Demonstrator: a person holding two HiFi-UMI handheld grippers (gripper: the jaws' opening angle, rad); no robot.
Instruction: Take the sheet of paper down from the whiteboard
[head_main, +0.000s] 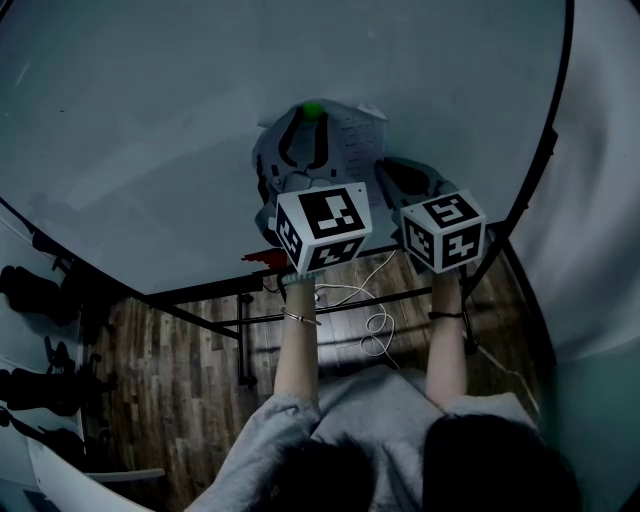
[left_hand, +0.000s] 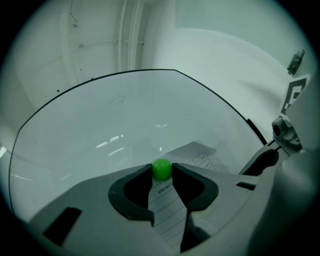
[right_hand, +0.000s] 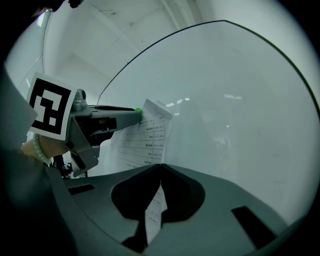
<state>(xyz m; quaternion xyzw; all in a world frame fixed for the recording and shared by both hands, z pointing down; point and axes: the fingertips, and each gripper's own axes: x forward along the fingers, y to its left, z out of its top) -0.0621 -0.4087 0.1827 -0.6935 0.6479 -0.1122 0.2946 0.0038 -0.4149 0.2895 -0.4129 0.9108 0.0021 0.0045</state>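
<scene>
A printed sheet of paper (head_main: 352, 132) hangs on the whiteboard (head_main: 150, 120), pinned at its top by a round green magnet (head_main: 313, 109). My left gripper (left_hand: 161, 173) points at the board, and its two fingertips sit against either side of the magnet (left_hand: 161, 169); the sheet (left_hand: 167, 212) runs down behind the jaws. My right gripper (right_hand: 159, 167) is lower and to the right, shut on the sheet's (right_hand: 145, 142) lower right edge, with a strip of paper pinched between the jaws. The right gripper view shows the left gripper (right_hand: 134, 114) at the magnet (right_hand: 138, 113).
The whiteboard's black frame (head_main: 545, 150) curves down on the right, and its metal stand (head_main: 300, 300) is below my hands. A white cable (head_main: 375, 325) lies on the wooden floor. Dark objects (head_main: 40, 290) stand at the far left.
</scene>
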